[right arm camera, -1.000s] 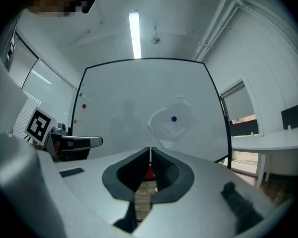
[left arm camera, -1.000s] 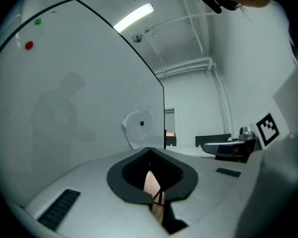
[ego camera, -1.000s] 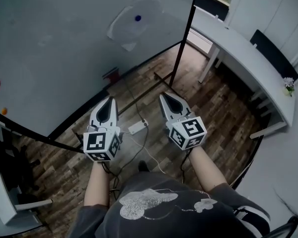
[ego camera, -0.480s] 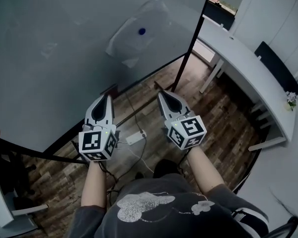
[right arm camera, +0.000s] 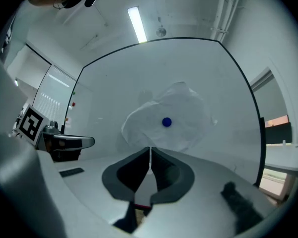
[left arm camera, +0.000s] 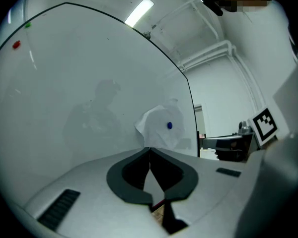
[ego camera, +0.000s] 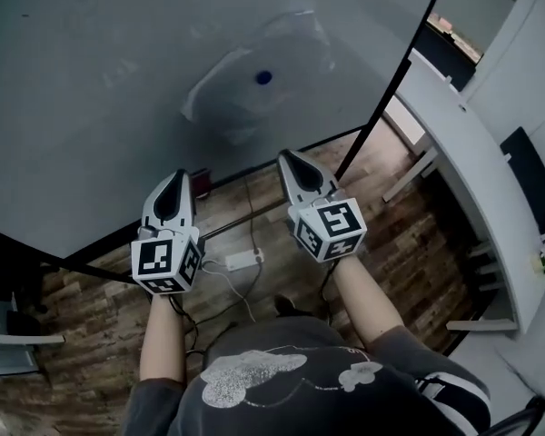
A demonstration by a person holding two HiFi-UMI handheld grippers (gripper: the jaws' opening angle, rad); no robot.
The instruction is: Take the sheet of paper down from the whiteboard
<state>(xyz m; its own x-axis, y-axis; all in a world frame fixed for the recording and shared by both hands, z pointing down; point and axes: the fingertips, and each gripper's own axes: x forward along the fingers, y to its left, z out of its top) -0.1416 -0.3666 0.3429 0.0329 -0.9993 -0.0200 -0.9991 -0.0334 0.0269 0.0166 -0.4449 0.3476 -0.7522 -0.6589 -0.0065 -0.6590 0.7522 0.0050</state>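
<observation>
The left gripper (ego camera: 179, 174) and right gripper (ego camera: 285, 155) are pointing at the whiteboard (ego camera: 91, 80), jaws pressed together with nothing between them. The paper (ego camera: 245, 94) is hanging ahead of both jaw tips, apart from them, with a blue magnet (ego camera: 263, 77) pinning it.

No word, number or brand can be read. The only signs are black-and-white square markers behind the jaws, on the cube (ego camera: 166, 262) of the left gripper (ego camera: 175, 176) and the cube (ego camera: 328, 229) of the right gripper (ego camera: 287, 156).
</observation>
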